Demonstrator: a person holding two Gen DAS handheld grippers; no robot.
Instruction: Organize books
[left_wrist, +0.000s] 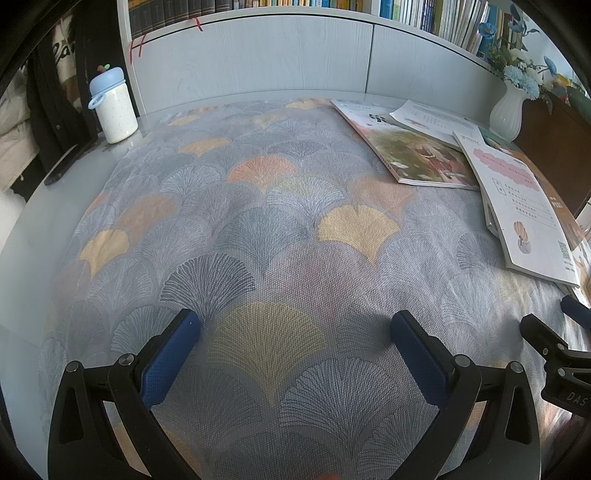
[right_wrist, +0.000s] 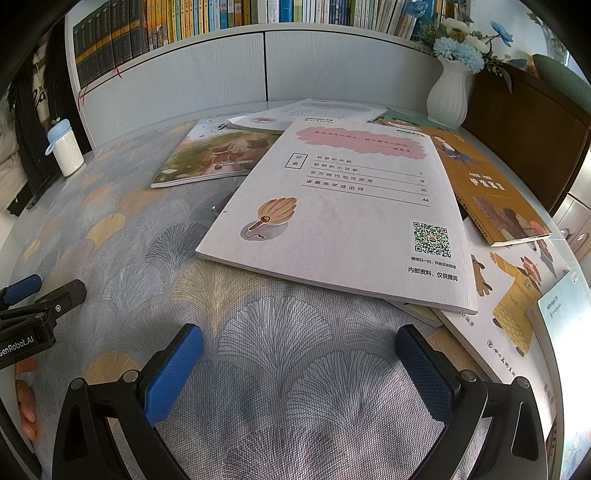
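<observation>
Several thin books lie scattered on the right side of the desk. A white book with a pink patch and QR code (right_wrist: 343, 214) lies on top, right ahead of my right gripper (right_wrist: 299, 354), which is open and empty over the cloth. Behind it lie a green picture book (right_wrist: 207, 155), a white booklet (right_wrist: 306, 112) and an orange book (right_wrist: 491, 192). In the left wrist view the white book (left_wrist: 517, 206) and green picture book (left_wrist: 417, 155) sit far right. My left gripper (left_wrist: 295, 332) is open and empty above bare cloth. The right gripper's fingers (left_wrist: 543, 332) show at that view's right edge.
A fan-patterned cloth (left_wrist: 258, 221) covers the desk. A white bottle with a blue lid (left_wrist: 112, 107) stands back left beside a dark flat object (left_wrist: 64, 166). A white vase with blue flowers (right_wrist: 450, 92) stands back right. A filled bookshelf (right_wrist: 221, 18) runs along the back wall. More books (right_wrist: 517, 302) lie at the right edge.
</observation>
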